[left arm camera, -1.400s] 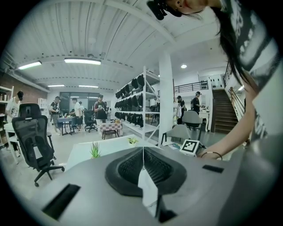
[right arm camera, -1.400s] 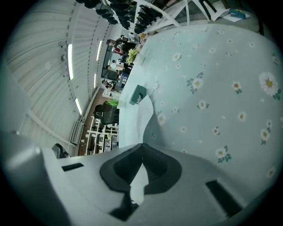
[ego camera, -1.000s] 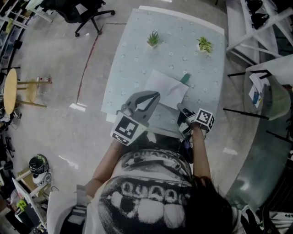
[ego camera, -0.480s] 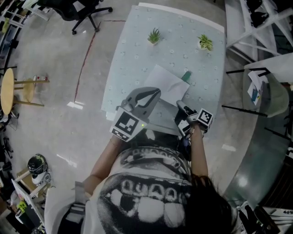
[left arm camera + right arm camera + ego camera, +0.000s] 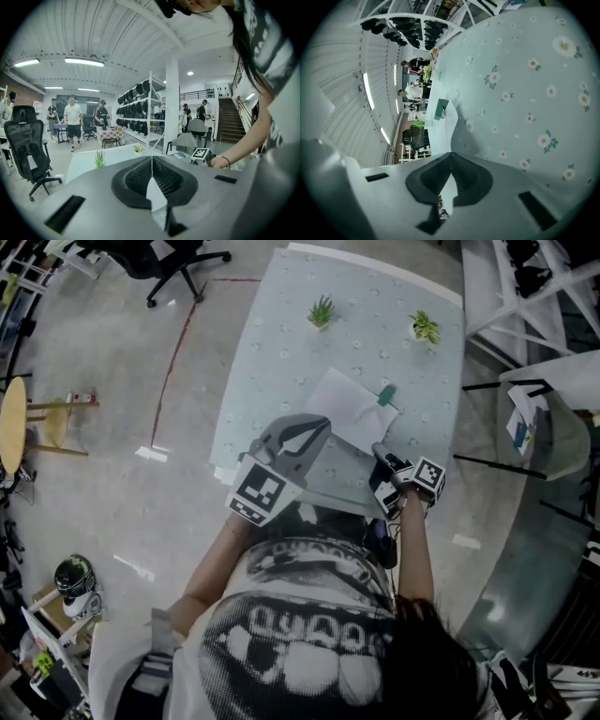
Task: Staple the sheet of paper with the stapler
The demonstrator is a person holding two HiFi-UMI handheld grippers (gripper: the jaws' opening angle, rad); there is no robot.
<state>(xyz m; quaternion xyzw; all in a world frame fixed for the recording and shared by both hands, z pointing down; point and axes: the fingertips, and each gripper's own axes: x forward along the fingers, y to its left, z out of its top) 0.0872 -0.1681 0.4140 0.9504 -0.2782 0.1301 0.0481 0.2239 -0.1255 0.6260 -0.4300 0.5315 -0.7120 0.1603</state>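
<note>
**Desk:** Location of the task's things?

**Photographer:** Mid-table, on the pale green flower-print tablecloth (image 5: pixel 281 352). Thin white sheet of paper (image 5: pixel 349 409) lying flat, beyond both grippers. Small green plastic stapler (image 5: pixel 385 395) at the sheet's far right corner, on the edge or just beside it; hard to say which. Two small potted plants (image 5: pixel 322 310) farther off, near the far edge.

**Desk:** And the grippers?

**Photographer:** Held at the table's near edge, neither touching sheet or stapler. Grey left gripper (image 5: pixel 323 426) with pads pressed together on nothing. Right gripper (image 5: pixel 377 450) likewise closed and empty, angled down along the cloth toward the sheet.

**Desk:** Handling, at a guess?

**Photographer:** Sheet probably featherlight and limp, apt to slide on the cloth and buckle if pushed. Best pinched shallowly at a near corner, well clear of the stapler. Stapler likely rigid, smooth-sided and the heavier of the two. Best gripped across its flanks, or pressed down on top once the paper's corner sits in its mouth. Both jaws to be opened first.
</note>
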